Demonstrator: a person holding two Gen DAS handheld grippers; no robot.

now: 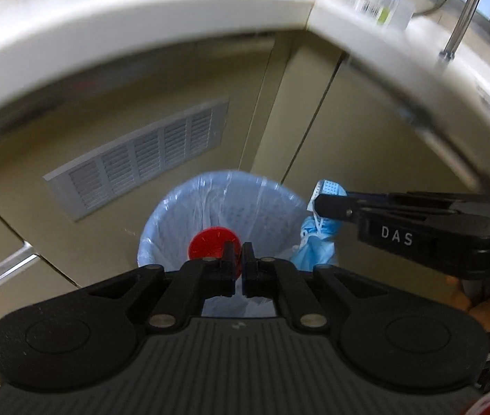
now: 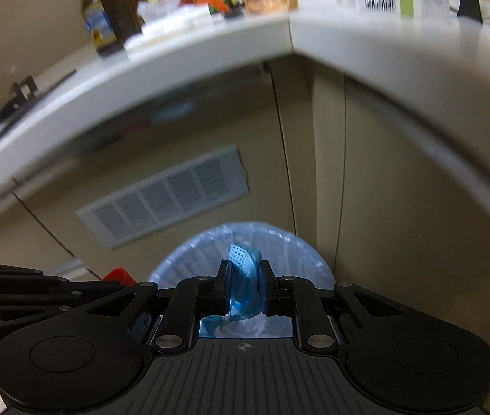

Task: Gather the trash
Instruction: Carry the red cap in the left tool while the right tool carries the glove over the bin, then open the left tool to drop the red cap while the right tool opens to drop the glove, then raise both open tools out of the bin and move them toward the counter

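My left gripper (image 1: 238, 259) pinched a red lid (image 1: 210, 243) above the blue-lined trash bin (image 1: 175, 214); my right gripper (image 2: 243, 288) clamped a blue face mask (image 2: 243, 287) over its rim.

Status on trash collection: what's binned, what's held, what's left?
Done: nothing visibly in the lined bin yet; its bottom is hidden. In hand: the left hand-held gripper is shut on a red disc-like piece, and the right hand-held gripper is shut on a blue face mask, both above the bin. Left: release both. The counter holds bottles and packets, too blurred to pick out trash.
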